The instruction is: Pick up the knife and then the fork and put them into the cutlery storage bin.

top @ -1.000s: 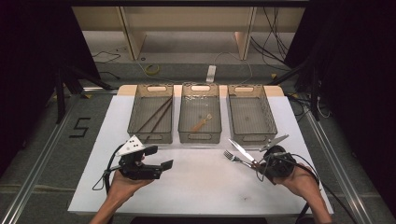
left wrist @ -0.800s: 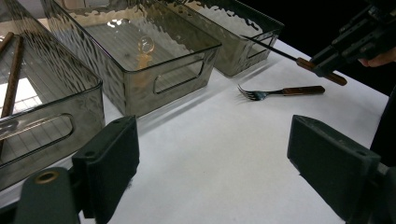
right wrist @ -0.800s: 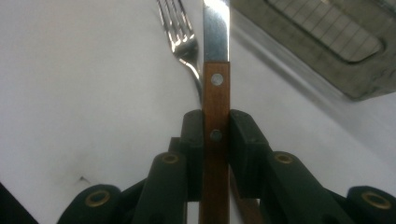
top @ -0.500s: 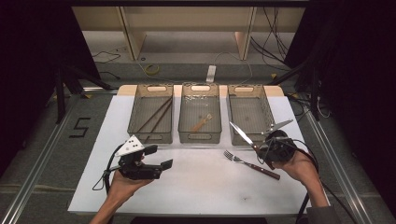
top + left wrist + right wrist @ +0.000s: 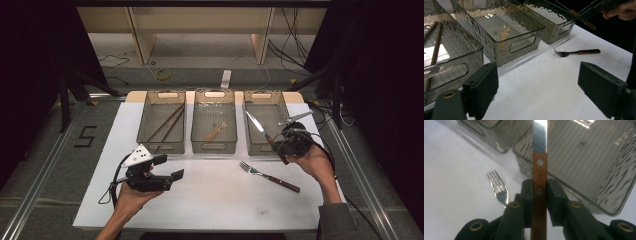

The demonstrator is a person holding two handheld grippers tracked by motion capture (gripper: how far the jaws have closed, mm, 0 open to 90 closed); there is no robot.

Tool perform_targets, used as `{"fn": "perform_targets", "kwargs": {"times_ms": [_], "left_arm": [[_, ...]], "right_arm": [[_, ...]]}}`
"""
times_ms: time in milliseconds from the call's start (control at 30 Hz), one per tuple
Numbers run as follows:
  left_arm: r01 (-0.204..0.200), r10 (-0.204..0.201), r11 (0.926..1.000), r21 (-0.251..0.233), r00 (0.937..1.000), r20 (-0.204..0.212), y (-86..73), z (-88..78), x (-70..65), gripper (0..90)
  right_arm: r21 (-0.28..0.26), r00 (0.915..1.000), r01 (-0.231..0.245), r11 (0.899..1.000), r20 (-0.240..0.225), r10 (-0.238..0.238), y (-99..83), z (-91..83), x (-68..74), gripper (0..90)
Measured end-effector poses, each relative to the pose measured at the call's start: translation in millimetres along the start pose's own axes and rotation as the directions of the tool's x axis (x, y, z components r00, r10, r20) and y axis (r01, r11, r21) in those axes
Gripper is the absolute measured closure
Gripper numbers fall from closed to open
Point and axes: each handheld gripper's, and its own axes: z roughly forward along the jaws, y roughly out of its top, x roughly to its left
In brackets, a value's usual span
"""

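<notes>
Knife (image 5: pixel 539 167) clamped by wooden handle in right gripper (image 5: pixel 539 202), blade over right bin (image 5: pixel 272 145). Blade to be lowered flat inside before release. Left gripper (image 5: pixel 537 92) jaws spread, nothing held.

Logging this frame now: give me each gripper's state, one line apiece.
Left gripper: open, nothing between its jaws.
Right gripper: shut on the knife, gripping its wooden handle.

White table (image 5: pixel 210 200) carries 3 bins (image 5: pixel 214 127) and 1 fork (image 5: pixel 267 176).
</notes>
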Motion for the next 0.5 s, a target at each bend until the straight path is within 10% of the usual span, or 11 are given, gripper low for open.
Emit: {"fn": "perform_targets", "kwargs": {"times_ms": [500], "left_arm": [[0.004,-0.005,0.9991,-0.043,0.9995,-0.031,0.2,-4.0,2.8,16.1]], "right_arm": [[-0.020,0.9986,-0.048,0.999,0.019,0.048,44.5,7.6,-13.8,77.0]]}}
